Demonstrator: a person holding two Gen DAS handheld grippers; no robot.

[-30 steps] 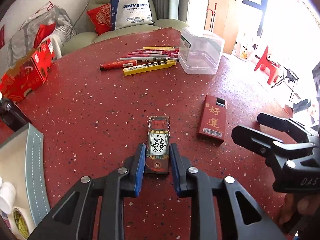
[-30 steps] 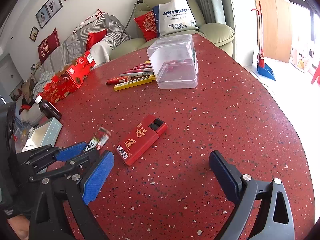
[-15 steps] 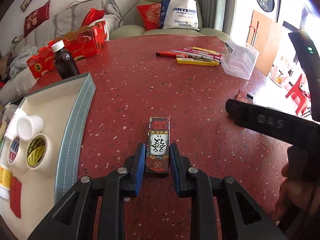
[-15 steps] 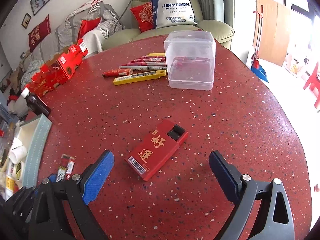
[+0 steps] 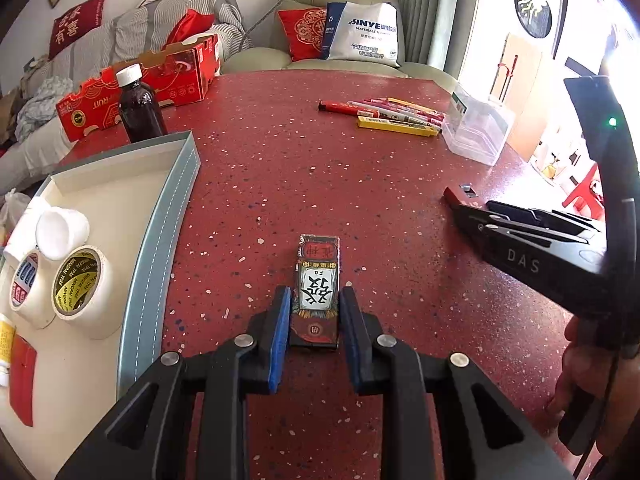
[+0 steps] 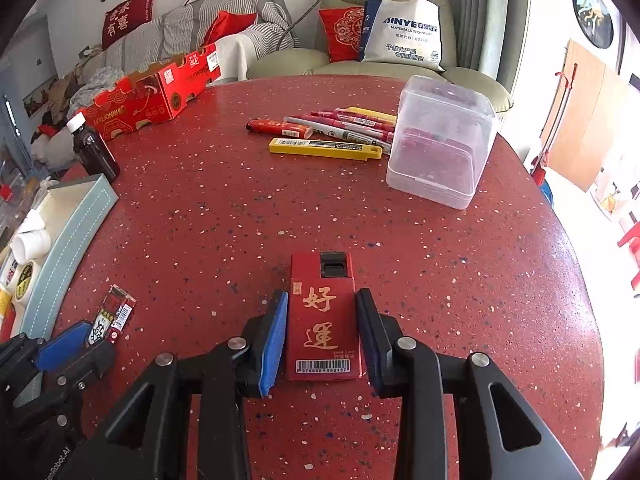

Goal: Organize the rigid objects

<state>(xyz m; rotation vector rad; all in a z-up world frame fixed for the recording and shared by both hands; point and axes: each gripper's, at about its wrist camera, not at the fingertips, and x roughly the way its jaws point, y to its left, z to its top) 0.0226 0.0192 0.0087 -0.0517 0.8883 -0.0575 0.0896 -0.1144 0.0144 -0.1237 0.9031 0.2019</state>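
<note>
Gripping a slim printed packet (image 5: pixel 317 292), the left claw (image 5: pixel 314 334) has its pads against the packet's long sides, close to the near end, with the packet low over the red tabletop (image 5: pixel 320 184). The right claw (image 6: pixel 322 338) has just closed onto a flat red box (image 6: pixel 323 320), also near its barcode end. Both holds sit far from the middle, so either thing may droop or twist out when carried. The tray (image 5: pixel 160 224) on the left already holds tape rolls (image 5: pixel 78 284); a careless drop could knock them. Swinging across, the two claws might also collide.
</note>
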